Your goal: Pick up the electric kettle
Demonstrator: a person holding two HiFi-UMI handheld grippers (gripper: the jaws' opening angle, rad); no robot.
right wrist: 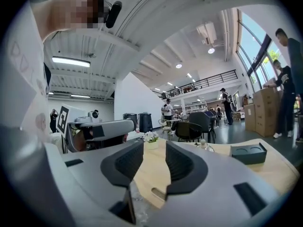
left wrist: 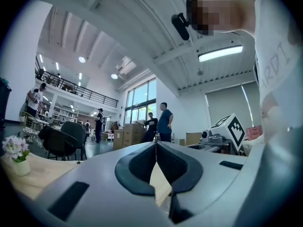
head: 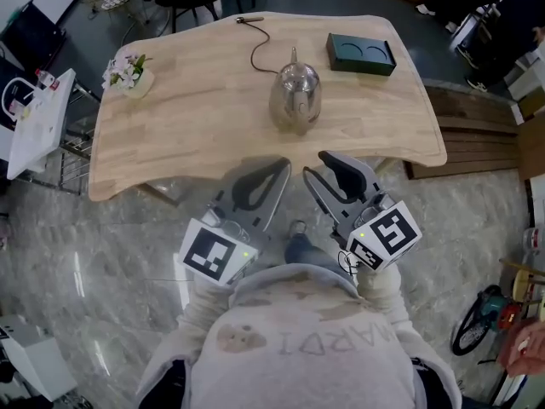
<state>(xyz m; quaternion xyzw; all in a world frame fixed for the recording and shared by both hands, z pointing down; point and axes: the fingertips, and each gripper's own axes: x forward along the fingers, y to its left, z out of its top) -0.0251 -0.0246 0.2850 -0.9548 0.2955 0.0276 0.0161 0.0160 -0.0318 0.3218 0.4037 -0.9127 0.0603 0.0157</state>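
Note:
A shiny metal electric kettle (head: 295, 94) stands upright on the light wooden table (head: 170, 135), slightly right of its middle. Both grippers hover just short of the table's near edge, apart from the kettle. My left gripper (head: 283, 165) is shut, its pads meeting at the tip (left wrist: 155, 144) with nothing between them. Right beside it, my right gripper (head: 317, 165) is open, with an empty gap between its pads (right wrist: 154, 150). Over its right jaw, the right gripper view catches only the kettle's lid (right wrist: 205, 147).
A dark green box (head: 362, 54) with two round recesses lies at the table's far right. A small flower pot (head: 129, 73) sits at the left edge. A thin cord (head: 255, 45) runs behind the kettle. Wooden boards (head: 477, 135) lie on the floor to the right. People stand in the background.

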